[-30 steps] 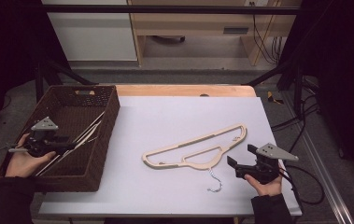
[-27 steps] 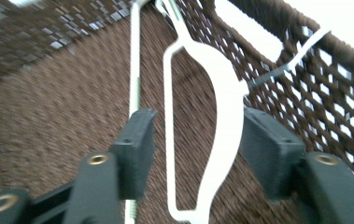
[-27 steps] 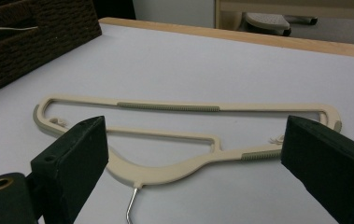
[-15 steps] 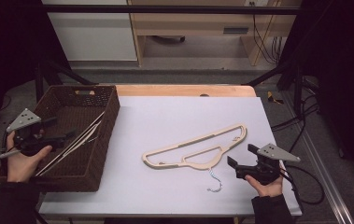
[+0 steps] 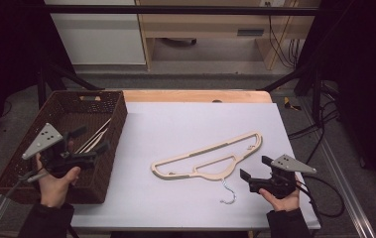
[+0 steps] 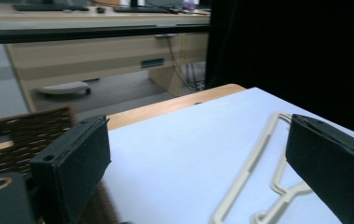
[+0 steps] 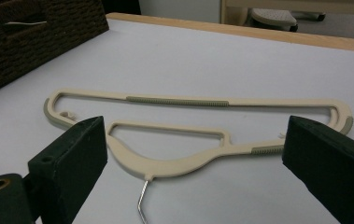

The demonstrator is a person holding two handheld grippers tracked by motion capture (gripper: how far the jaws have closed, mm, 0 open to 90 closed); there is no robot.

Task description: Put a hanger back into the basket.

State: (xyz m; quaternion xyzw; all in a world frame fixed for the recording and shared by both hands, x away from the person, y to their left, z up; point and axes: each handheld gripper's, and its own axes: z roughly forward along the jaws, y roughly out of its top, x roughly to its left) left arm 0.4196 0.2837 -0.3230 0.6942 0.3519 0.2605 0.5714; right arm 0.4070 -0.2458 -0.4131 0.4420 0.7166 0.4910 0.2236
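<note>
high view: hanger (image 5: 206, 158) lies diagonally, hook (image 5: 228, 193) toward the person.

I see my two handheld black grippers, the left gripper (image 5: 87, 140) and the right gripper (image 5: 253, 169), each topped by a grey three-cornered plate with small holes, ending in blocky matte-black jaw pads, trailing a dark cable, and held by hands in dark sleeves.
</note>
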